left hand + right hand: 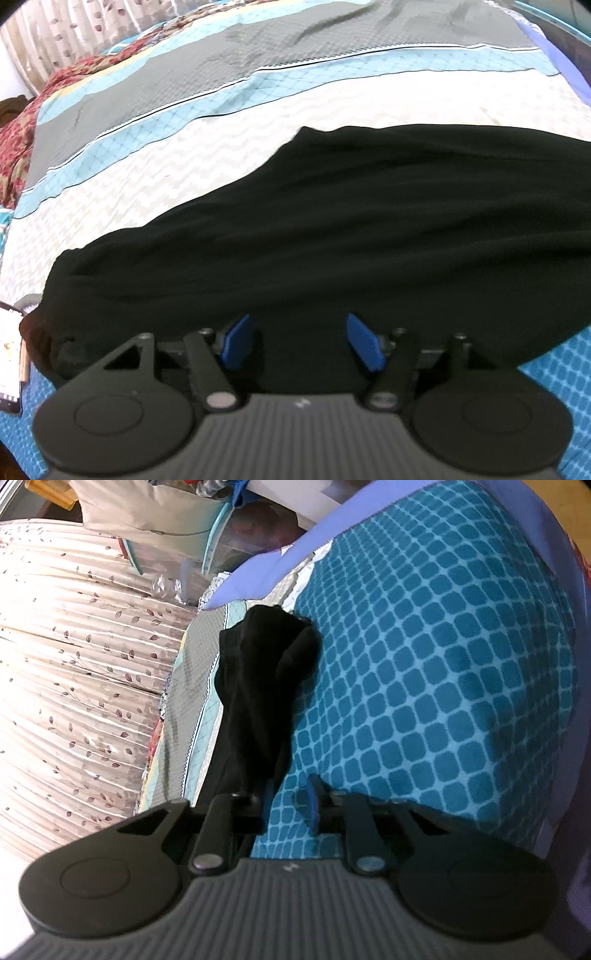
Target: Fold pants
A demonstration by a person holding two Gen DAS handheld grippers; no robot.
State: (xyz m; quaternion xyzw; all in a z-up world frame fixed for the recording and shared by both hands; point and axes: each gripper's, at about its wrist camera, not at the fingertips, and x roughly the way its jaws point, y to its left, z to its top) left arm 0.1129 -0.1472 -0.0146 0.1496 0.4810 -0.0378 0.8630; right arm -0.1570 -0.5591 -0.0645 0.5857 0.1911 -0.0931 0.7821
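Note:
The black pants [351, 229] lie across the bed in a long wide band. My left gripper [299, 341] is open, its blue fingertips [238, 341] spread apart right over the near edge of the pants, nothing held. In the right wrist view the pants [258, 686] run away from me as a narrow bunched strip. My right gripper [290, 805] is open, just right of the strip's near end. Its left finger is partly hidden behind the black cloth; the right blue fingertip [314, 808] shows over the teal bedding.
The bed has a white zigzag sheet [166, 173], grey and teal striped bands [184, 88] and a teal checked blanket [424, 664]. A red floral cloth [22, 133] lies far left. A phone [9, 354] lies at the left edge. A curtain [74, 664] and storage boxes [236, 528] stand beyond.

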